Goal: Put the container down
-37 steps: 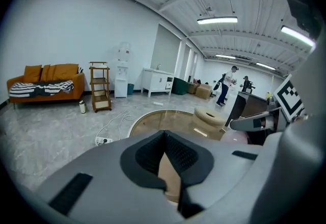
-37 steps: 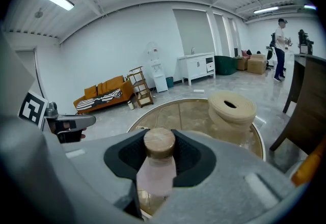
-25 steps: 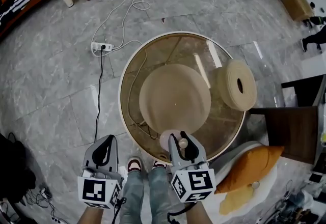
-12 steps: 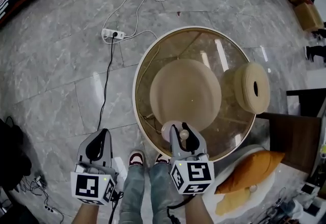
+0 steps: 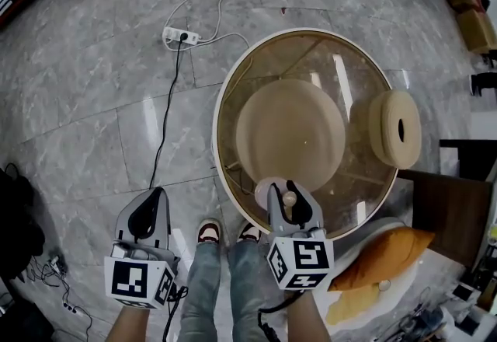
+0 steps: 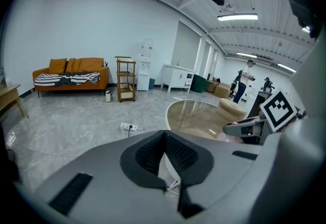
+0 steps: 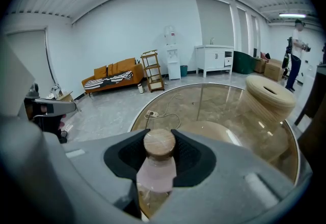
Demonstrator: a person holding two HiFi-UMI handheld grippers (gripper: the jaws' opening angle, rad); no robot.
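Head view, looking steeply down: round glass table [image 5: 217,127] on grey marble floor [image 5: 78,99], with beige disc base [image 5: 291,134] visible through the glass. On the table's right side, a beige round pouf-like cylinder [image 5: 394,129] with a dark hole in its top.

Over the table's near edge: right gripper [image 5: 286,194], half closed, clamped on the container [image 5: 268,193], a small pale-pink bottle with a round wooden stopper [image 5: 289,198]. Cannot tell whether bottle bottom is touching the glass.

Right gripper view: same right gripper [image 7: 159,151], dark pads pressed against both sides of the container [image 7: 158,172] at its neck, just under the stopper [image 7: 159,144]. Bottle upright, pink body hanging below the jaws, glass top spread out beyond.

To the left, off the table and over bare floor: left gripper [image 5: 153,204]. Left gripper view: left gripper [image 6: 165,139], jaws closed together, pad tips meeting, nothing gripped.

Elsewhere on floor: white power strip [image 5: 181,38] with looping white cable beyond the table, orange cushion [image 5: 377,255] at lower right, person's shoes [image 5: 208,232] between the two grippers.
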